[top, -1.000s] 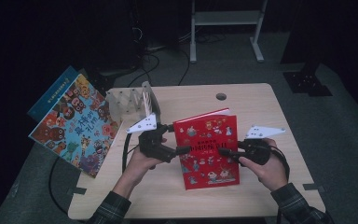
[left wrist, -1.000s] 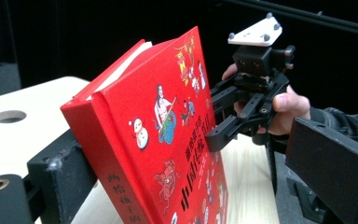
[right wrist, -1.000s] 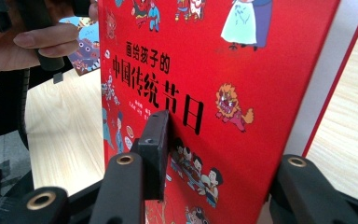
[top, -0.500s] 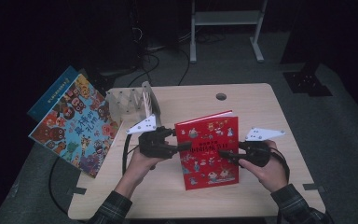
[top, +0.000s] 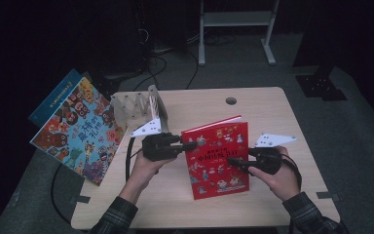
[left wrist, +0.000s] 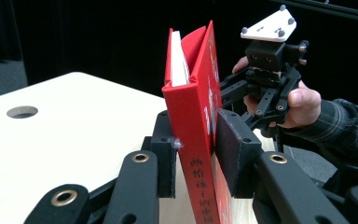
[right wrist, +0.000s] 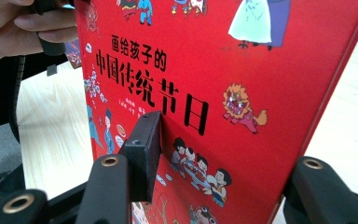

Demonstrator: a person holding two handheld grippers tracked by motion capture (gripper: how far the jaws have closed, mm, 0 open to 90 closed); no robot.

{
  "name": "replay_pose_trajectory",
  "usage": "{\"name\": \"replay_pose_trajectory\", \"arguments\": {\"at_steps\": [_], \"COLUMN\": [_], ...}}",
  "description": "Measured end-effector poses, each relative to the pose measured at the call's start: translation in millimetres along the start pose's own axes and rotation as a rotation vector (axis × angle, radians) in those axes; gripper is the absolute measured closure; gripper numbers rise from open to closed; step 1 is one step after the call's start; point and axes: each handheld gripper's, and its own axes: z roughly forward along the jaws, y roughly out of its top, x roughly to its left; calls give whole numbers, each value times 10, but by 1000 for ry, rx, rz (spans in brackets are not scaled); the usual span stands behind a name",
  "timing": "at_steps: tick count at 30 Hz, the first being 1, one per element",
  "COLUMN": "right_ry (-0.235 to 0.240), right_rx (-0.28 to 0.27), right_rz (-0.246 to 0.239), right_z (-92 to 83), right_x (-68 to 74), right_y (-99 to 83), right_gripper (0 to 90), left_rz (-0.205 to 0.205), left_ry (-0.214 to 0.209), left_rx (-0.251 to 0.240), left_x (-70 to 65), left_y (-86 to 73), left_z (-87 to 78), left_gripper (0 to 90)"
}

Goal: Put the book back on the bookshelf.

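**Red book pinched from both sides, mid-worktop**

So here's where I'm at. The red book (top: 217,157) sits around the middle of the worktop (top: 272,107), a bit toward the near edge, cover facing up at the high camera and spine on my left. From the left claw view it's actually up on edge, spine toward me, covers splayed a little at the top with the white pages peeking out.

Left claw (top: 191,145) has just been closing, and the spine is right between the jaws: in its own view both pads (left wrist: 233,154) are pressed against the 2 covers down by the spine. I'd call that a grip on the book.

Right claw (top: 233,163) comes in from the opposite, open side. In its own view 1 jaw lies flat on the front cover just under the big black title; the other jaw sits past the book's far edge and I can't see its pad meet anything. Can't tell if it's truly clamped.

Other stuff: a clear rack (top: 135,108) by the far left corner, and 2 picture books (top: 78,129) propped just off the left edge, the colourful 1 in front of a blue 1.
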Motion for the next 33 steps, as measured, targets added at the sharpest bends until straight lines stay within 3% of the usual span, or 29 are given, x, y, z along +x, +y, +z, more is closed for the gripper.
{"name": "replay_pose_trajectory", "arguments": {"at_steps": [6, 13, 23, 29, 33], "right_ry": [-6, -29, -83, -95, -102], "right_rx": [-6, -11, -39, -40, -37], "right_rz": [-24, -63, -52, -58, -61], "right_z": [-1, -32, -149, -152, -143], "right_x": [19, 23, -85, -99, -108], "right_y": [13, 18, -28, -30, -39], "right_gripper": [507, 517, 485, 475, 473], "left_rz": [-12, 67, 64, 81, 84], "left_ry": [-14, 4, -29, -56, -47], "left_rx": [-8, 13, -4, 36, 53], "left_x": [-12, -88, -88, -126, -136], "left_y": [43, 128, 86, 40, 21], "left_z": [-32, -67, -50, 53, 88], "left_gripper": [734, 747, 741, 704, 725]}}
